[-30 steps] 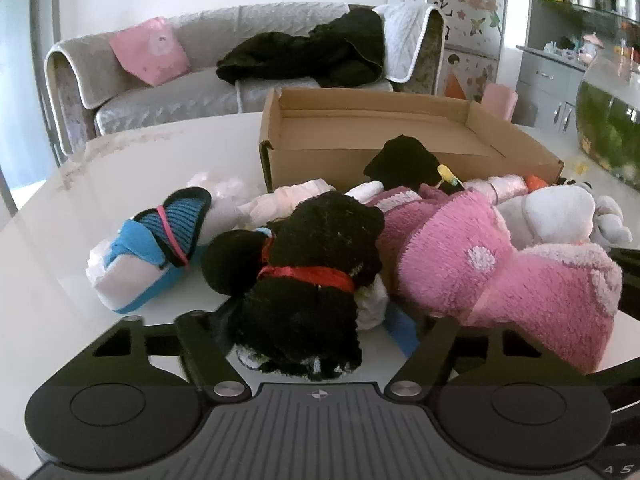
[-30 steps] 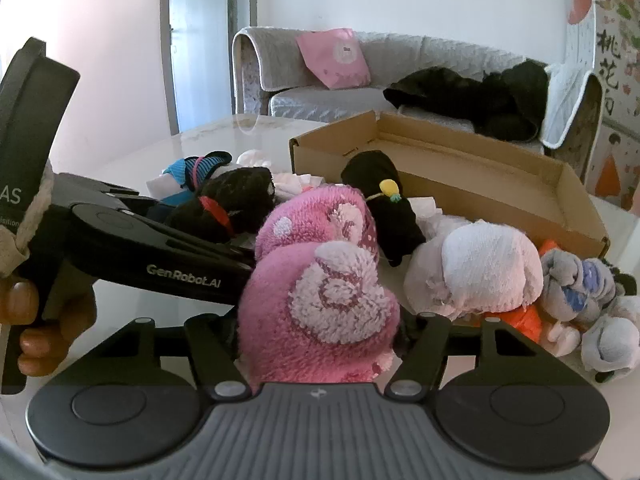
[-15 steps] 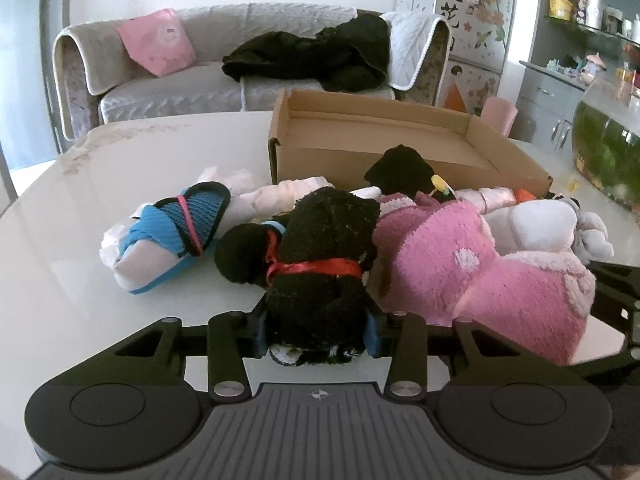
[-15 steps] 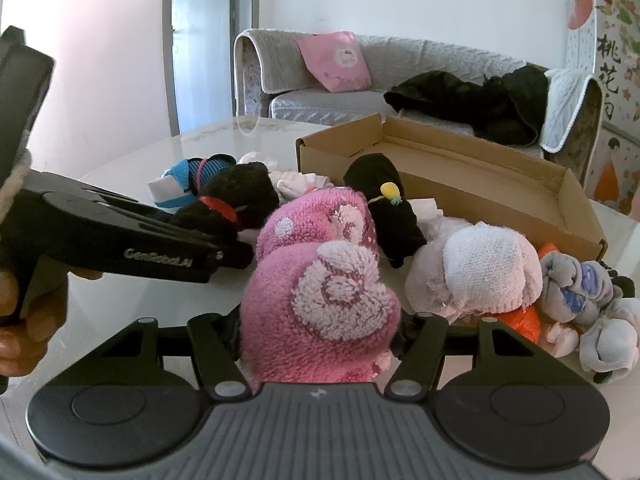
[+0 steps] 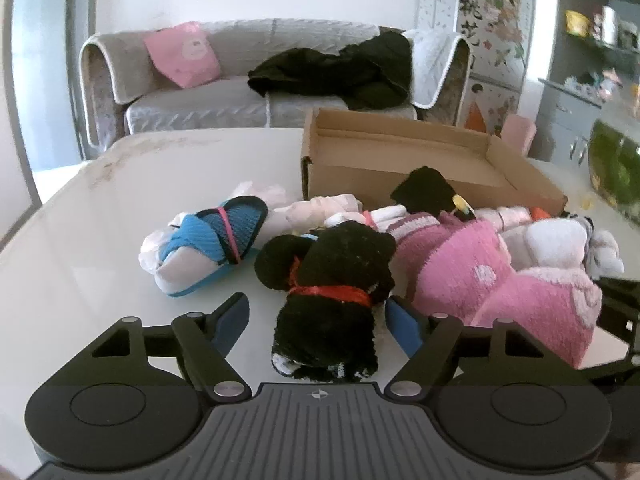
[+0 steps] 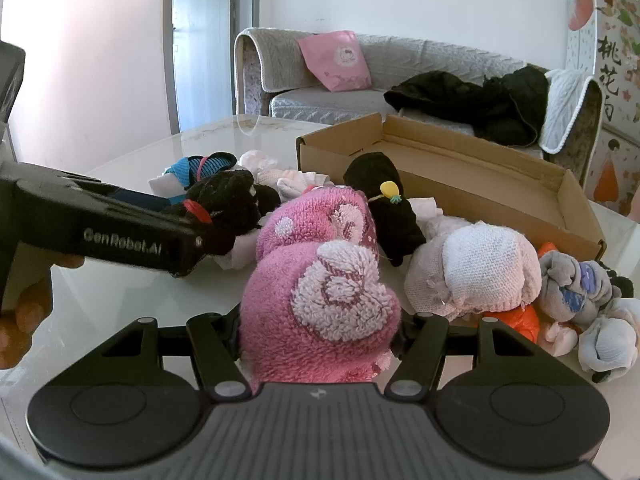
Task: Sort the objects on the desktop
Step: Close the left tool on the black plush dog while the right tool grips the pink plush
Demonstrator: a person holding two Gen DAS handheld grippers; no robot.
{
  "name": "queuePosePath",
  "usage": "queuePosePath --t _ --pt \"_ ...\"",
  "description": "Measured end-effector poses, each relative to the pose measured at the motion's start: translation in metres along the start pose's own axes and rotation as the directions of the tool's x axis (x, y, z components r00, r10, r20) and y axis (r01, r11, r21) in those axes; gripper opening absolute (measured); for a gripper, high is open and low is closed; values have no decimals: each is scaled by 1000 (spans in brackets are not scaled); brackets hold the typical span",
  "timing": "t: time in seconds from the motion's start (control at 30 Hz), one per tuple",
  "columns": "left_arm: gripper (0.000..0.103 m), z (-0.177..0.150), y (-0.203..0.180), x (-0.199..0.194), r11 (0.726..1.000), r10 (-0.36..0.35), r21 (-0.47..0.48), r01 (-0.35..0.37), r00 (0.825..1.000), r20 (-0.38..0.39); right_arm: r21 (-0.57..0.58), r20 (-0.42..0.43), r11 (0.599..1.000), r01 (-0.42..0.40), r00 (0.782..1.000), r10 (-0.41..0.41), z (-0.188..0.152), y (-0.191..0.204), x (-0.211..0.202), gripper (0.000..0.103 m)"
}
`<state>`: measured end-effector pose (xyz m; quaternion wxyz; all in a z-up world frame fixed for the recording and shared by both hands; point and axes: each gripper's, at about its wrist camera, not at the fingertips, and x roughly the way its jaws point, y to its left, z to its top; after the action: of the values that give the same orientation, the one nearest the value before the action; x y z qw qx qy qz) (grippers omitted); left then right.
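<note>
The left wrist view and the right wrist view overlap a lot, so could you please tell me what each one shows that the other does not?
Only the left wrist view shows the fish tank at the right edge and the left gripper from behind, its jaws opening around the black fuzzy sock bundle.

Only the right wrist view shows the hand carrying the left gripper, and the right gripper clamped on the pink fuzzy sock bundle.

Both show the cardboard box, the blue sock bundle and the sofa.

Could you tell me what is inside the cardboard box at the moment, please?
The cardboard box shows only bare floor; none of the bundles lie in it. Its near wall hides the front strip of the floor.
</note>
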<state>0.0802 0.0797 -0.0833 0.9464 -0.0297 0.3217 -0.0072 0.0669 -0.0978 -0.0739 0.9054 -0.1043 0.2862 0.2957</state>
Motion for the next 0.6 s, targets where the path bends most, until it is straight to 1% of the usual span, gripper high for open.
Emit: queuePosePath --t 0.07,0.13,0.2,0.27,0.4,0.53,0.6 --pt "81 0 2 3 1000 12 -8 -12 1000 -11 2 -1 1000 -1 1000 1 0 0 0 60" --pt "75 -1 4 5 1000 24 -7 -24 999 -24 1 -1 1000 -1 1000 1 0 1 0 60" --pt "67 -1 8 6 999 25 -25 -26 999 -32 -1 -1 1000 0 1000 0 0 1 0 60" --pt "62 0 13 6 998 40 -48 -41 999 -31 -1 0 1000 1 1000 -1 0 1 0 60" --pt "61 0 16 7 997 41 -65 -43 999 -27 -1 0 1000 2 1000 -2 0 1 0 60" --pt "62 3 11 7 998 50 -27 -50 999 1 0 1 1000 2 1000 -2 0 1 0 61" --pt "67 4 8 8 998 61 -6 -61 998 11 0 0 1000 2 1000 -2 0 1 0 61"
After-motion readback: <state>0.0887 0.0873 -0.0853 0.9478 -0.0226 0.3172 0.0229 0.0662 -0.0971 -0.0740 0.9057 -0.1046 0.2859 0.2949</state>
